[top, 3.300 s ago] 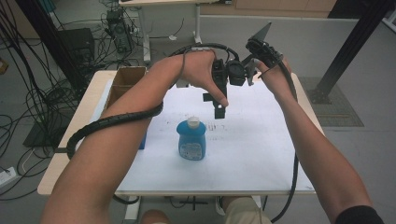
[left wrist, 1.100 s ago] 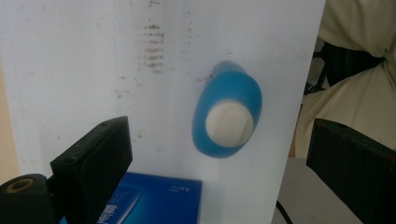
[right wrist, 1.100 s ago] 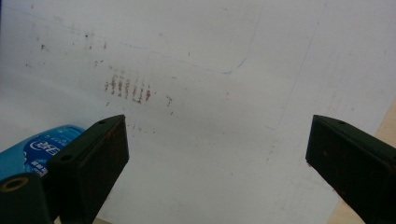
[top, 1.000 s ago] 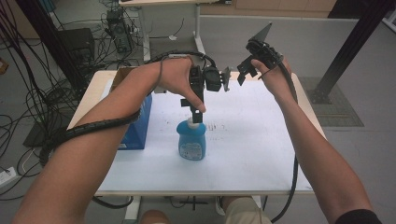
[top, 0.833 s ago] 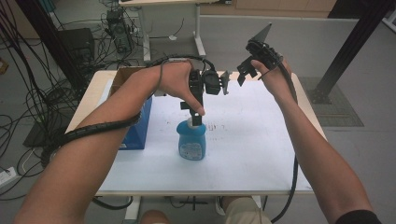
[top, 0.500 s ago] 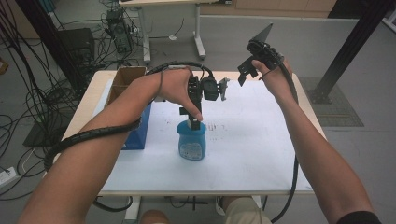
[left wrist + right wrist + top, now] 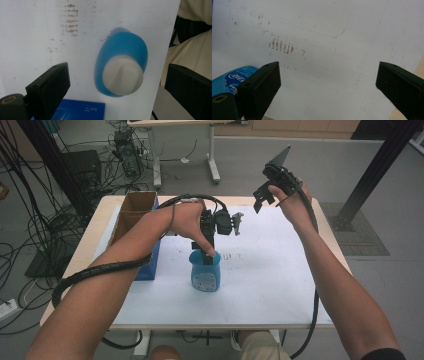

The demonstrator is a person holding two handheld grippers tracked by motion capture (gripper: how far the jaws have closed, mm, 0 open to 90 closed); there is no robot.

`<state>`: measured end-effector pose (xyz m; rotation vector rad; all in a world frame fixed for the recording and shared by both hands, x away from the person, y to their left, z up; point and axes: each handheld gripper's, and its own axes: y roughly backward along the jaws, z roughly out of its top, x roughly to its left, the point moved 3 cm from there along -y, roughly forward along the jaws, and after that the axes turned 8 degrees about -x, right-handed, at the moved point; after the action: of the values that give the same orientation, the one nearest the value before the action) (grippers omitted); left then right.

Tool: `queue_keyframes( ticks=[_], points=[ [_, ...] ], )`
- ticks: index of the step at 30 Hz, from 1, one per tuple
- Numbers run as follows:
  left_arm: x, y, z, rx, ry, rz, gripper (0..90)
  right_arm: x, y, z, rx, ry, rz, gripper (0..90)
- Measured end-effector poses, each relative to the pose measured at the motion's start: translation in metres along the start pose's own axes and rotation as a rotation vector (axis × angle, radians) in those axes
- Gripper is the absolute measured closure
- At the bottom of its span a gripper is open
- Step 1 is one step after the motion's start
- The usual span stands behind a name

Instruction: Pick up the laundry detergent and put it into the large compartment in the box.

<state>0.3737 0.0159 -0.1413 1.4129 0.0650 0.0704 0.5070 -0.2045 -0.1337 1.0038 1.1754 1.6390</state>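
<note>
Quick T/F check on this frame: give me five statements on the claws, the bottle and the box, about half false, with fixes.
1. The left claw is open above the blue plastic bottle with the white cap. True.
2. The bottle lies on its side. False: it stands upright.
3. The right claw grips the bottle. False: it is open, raised off to the side.
4. A blue box sits beside the bottle. True.
5. The white table sheet is spotless. False: brownish marks show.
</note>
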Motion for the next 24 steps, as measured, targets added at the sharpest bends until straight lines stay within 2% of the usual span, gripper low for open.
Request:
queue_keyframes(
  ticks=[24],
  points=[
    [-0.001, -0.036, -0.003, 0.004, -0.014, -0.052, 5.6, 0.0, -0.005, -0.001, 0.011, 0.001, 0.003, 5.9]
  ],
)
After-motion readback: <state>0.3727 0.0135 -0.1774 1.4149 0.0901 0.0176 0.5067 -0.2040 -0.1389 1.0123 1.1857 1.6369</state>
